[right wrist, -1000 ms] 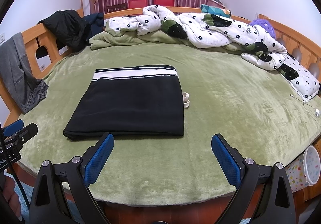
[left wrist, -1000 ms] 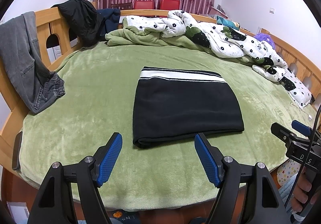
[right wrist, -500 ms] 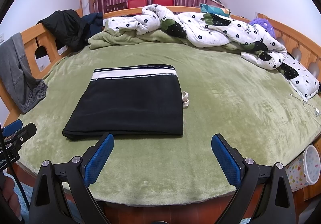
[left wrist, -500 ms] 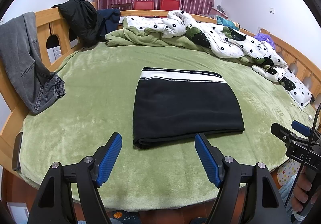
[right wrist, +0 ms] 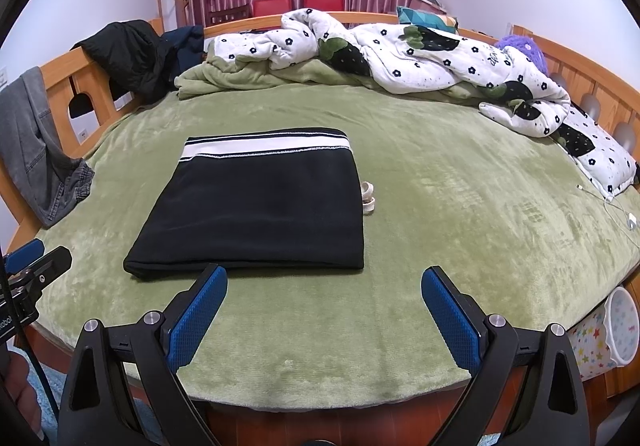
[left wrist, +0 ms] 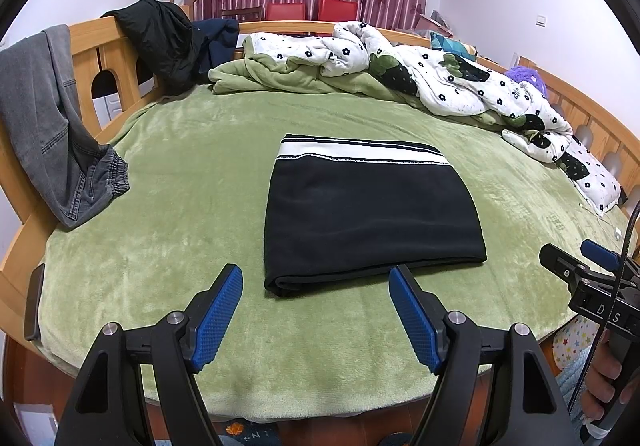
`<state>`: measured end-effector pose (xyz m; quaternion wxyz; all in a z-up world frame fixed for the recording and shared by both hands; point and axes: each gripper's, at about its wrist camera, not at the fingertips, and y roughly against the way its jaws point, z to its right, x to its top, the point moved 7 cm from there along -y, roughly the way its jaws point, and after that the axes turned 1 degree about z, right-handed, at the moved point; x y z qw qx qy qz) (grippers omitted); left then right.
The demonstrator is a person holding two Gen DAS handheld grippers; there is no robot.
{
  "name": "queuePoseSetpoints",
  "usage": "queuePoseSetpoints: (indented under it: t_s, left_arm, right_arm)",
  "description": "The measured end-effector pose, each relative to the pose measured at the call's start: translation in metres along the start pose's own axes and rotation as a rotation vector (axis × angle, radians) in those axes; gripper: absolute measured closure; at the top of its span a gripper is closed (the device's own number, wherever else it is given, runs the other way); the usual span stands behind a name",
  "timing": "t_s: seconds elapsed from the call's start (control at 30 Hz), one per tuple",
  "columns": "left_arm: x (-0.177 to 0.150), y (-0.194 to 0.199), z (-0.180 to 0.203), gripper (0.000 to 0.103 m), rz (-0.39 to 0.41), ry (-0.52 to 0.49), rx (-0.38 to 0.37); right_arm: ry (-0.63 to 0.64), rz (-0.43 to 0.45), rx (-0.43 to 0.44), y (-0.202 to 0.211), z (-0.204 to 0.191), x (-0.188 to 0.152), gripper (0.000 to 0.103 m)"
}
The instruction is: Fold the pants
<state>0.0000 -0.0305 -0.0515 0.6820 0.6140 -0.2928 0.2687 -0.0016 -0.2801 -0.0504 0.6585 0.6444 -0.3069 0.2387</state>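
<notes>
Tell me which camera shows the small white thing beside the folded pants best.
The right wrist view: the small white object lies in plain sight against the right edge of the black pants. In the left wrist view the pants hide it entirely.

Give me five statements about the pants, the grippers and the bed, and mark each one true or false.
1. The black pants lie folded flat on the green blanket. True.
2. The left gripper is clamped on the pants. False: its jaws stand open and hold nothing, short of the near fold.
3. The right gripper is open and holds nothing. True.
4. The white waistband stripe is on the edge nearest the grippers. False: it is on the far edge.
5. The grey jeans lie folded beside the black pants. False: they hang over the wooden bed rail on the left.
</notes>
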Motion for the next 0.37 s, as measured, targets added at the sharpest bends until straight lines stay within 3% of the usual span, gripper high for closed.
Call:
queuePoseSetpoints:
  t_s: [0.37]
  left_arm:
    - [0.0027, 0.0020, 0.0034, 0.028, 0.006, -0.008, -0.015]
  right_arm:
    - [-0.002, 0.004, -0.004, 0.0005, -0.0017, -0.0012, 0.006]
